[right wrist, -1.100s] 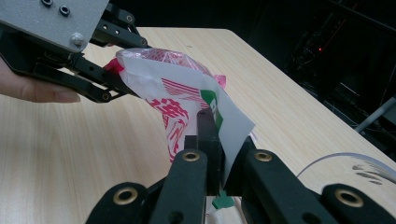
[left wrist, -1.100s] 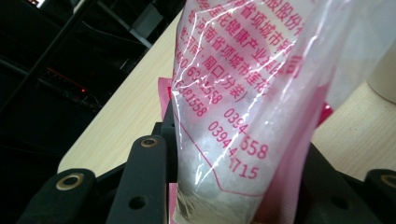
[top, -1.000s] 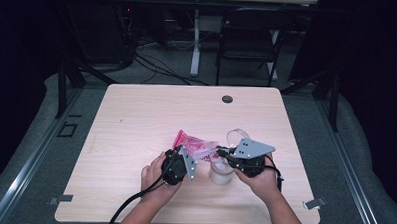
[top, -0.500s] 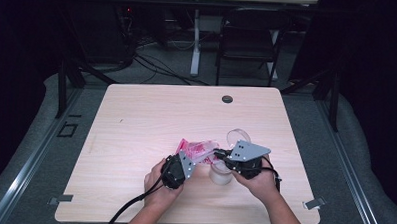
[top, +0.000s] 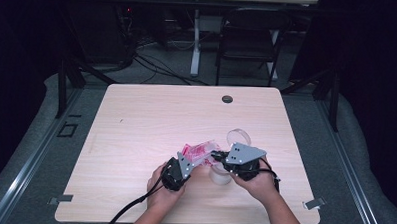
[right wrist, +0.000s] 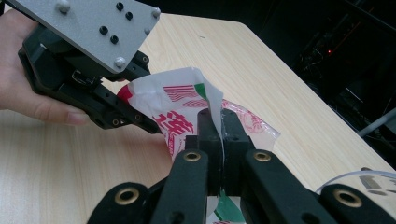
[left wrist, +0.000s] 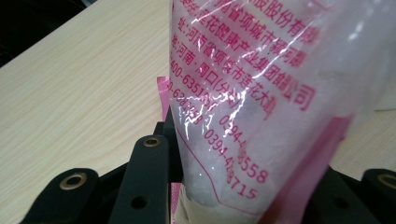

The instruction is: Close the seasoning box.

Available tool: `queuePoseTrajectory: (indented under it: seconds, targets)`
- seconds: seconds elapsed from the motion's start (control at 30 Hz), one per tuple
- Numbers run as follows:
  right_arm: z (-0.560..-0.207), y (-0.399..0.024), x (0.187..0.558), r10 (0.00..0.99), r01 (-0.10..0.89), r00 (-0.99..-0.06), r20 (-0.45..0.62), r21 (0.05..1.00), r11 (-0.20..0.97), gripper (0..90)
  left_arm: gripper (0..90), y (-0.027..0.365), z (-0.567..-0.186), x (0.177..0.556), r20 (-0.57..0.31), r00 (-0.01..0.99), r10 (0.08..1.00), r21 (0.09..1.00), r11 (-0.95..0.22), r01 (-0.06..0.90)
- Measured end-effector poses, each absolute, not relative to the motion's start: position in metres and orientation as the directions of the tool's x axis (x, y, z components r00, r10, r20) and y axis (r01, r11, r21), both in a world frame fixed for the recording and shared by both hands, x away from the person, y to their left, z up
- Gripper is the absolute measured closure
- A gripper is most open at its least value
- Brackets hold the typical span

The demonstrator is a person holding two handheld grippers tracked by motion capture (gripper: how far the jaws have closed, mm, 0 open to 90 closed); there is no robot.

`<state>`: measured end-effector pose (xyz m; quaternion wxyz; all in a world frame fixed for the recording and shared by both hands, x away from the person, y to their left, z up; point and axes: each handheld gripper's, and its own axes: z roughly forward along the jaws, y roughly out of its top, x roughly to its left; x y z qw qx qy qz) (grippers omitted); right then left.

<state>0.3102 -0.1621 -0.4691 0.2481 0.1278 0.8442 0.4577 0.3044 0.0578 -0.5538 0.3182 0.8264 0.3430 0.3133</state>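
Dark room, black drapes and cable clutter behind; pale wood surface (top: 135, 140) lit from above, with a small dark grommet (top: 227, 99) near its far edge

Both hands worked at lower centre of the high view. The pink-printed plastic pouch (top: 200, 151) hung between the two grippers, just above a clear cup (top: 219, 174); a round clear lid (top: 238, 138) lay just beyond, toward the right

Left gripper (top: 184, 164): fingers clenched on the bottom end of the pouch; in the left gripper view the white granular contents filled the film between them. Right gripper (right wrist: 219, 126): fingers pinched shut on the torn top edge of the pouch, thin film only between them

Change against the frames a second back: the left hand had sunk toward the surface and the pouch sat lower and more bunched, closer to the cup rim. Right hand had barely shifted. Neither grip had altered noticeably

Reading: the pouch was being lined up over the cup for pouring. Whether any granules had reached the cup could not be told; the cup was largely hidden by the right gripper
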Motion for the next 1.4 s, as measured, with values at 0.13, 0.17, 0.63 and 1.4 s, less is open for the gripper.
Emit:
queuePoseTrajectory:
  seconds: [0.13, 0.17, 0.63, 1.4]
  targets:
    - [-0.469, -0.16, 0.31, 0.433, -0.014, -0.848, -0.304, 0.831, 0.556, 89.2, 68.6, 0.059, -0.558, 0.305, 0.263, 0.58, 0.771, 0.746, -0.544, 0.385]
    - [-0.469, -0.159, 0.309, 0.432, -0.014, -0.85, -0.301, 0.832, 0.554, 89.1, 68.7, 0.06, -0.559, 0.305, 0.254, 0.58, 0.774, 0.749, -0.537, 0.388]
    - [-0.467, -0.158, 0.309, 0.431, -0.007, -0.861, -0.269, 0.855, 0.518, 76.6, 70.7, 0.066, -0.567, 0.309, 0.155, 0.6, 0.785, 0.773, -0.475, 0.42]
    - [-0.454, -0.181, 0.312, 0.507, 0.071, -0.857, -0.089, 0.955, 0.287, 48.8, 71.5, 0.088, -0.566, 0.318, -0.043, 0.625, 0.779, 0.804, -0.344, 0.485]
